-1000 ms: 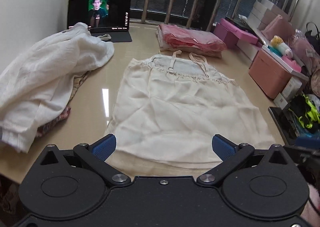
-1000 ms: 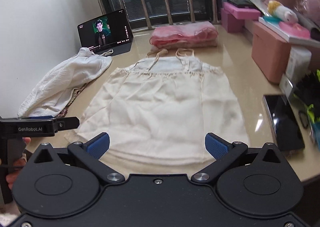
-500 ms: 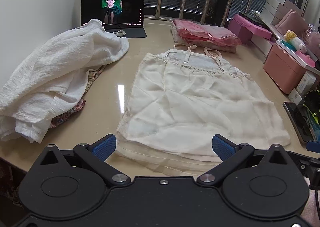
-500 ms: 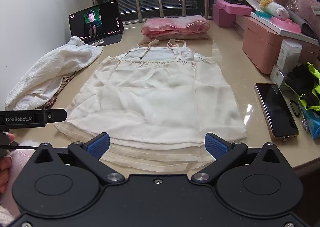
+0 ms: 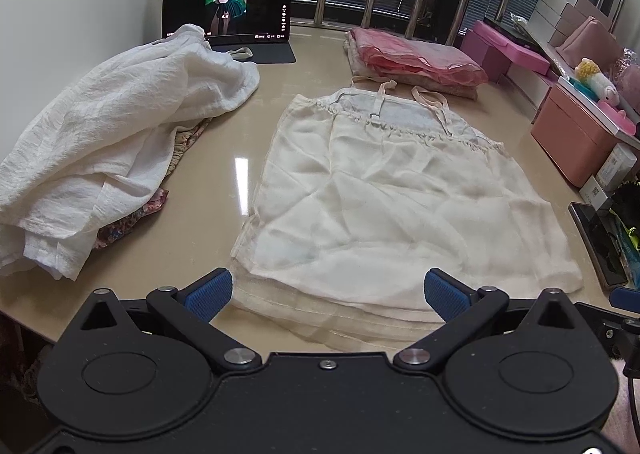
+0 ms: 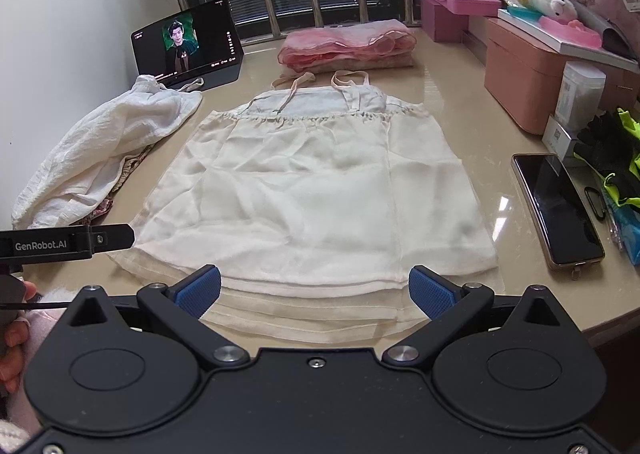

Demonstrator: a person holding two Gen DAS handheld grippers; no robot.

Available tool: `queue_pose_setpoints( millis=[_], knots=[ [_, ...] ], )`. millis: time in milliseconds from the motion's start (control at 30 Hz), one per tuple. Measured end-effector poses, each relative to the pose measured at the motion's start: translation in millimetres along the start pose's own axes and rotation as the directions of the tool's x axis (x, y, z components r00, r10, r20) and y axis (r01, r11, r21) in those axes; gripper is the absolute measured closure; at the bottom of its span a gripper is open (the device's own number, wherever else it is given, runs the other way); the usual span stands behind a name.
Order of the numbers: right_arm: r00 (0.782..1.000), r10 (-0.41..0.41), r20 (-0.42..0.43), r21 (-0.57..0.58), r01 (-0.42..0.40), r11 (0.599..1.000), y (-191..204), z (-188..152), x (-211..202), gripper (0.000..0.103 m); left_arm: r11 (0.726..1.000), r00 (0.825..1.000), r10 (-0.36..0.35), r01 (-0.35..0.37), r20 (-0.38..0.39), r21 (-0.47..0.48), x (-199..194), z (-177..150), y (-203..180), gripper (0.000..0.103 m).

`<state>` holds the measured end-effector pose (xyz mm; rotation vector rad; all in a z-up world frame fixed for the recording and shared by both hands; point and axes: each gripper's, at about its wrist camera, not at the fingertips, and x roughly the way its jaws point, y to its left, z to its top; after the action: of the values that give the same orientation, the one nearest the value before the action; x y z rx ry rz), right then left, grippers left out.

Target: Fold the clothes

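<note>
Both tongs are seen with jaws spread wide, nothing held. From the left wrist, the left gripper [image 5: 328, 292] is poised above the near hem of the cream camisole [image 5: 392, 194], which is laid flat on the beige table [image 5: 224, 126]. A white garment heap [image 5: 112, 142] is noted left, folded pink clothes [image 5: 416, 58] behind.

From the right wrist, the right gripper [image 6: 316, 288] is likewise poised over the hem. A pink storage box [image 6: 528, 74] is observed shut, contents unseen; a tray on top bears a plush toy [image 6: 544, 0]. A phone [image 6: 558, 210] lies right.
</note>
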<state>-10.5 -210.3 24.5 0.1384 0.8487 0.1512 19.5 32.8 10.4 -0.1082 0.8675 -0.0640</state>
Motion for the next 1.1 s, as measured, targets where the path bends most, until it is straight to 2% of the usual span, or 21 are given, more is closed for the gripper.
queue_pose_setpoints(
  millis=[200,267,367,500,733,867,967,1100],
  knots=[
    [0.999,0.031,-0.007,0.018,-0.031,0.999,-4,5,4,0.002,1.000,0.999,-0.024,0.024,-0.032,0.001,6,3,-2,0.000],
    [0.998,0.055,-0.011,0.030,-0.055,0.998,-5,8,7,0.002,0.998,0.998,-0.057,0.057,-0.041,-0.006,8,5,-2,0.000],
    [0.996,0.086,-0.022,0.043,-0.085,0.995,-5,14,14,0.002,0.998,0.998,-0.057,0.056,-0.029,-0.035,11,9,0,0.000],
    [0.992,0.120,-0.027,0.067,-0.118,0.991,-5,24,24,0.001,0.993,0.993,-0.095,0.090,-0.071,-0.073,28,18,3,0.000],
    [0.977,0.212,-0.030,0.128,-0.207,0.970,-6,45,48,0.000,0.992,0.997,-0.083,0.083,-0.001,-0.091,41,34,2,0.000],
    [0.970,0.241,0.026,0.094,-0.243,0.966,0,67,61,0.000,0.994,0.996,-0.086,0.087,0.022,-0.068,57,47,-3,0.000],
    [0.974,0.206,0.097,0.042,-0.211,0.977,3,83,68,0.000,0.992,0.995,-0.099,0.100,0.021,-0.079,69,55,1,0.000],
    [0.974,0.186,0.125,0.042,-0.193,0.980,-2,99,83,0.000,0.995,0.997,-0.066,0.069,0.047,-0.069,81,67,7,0.000]
  ],
)
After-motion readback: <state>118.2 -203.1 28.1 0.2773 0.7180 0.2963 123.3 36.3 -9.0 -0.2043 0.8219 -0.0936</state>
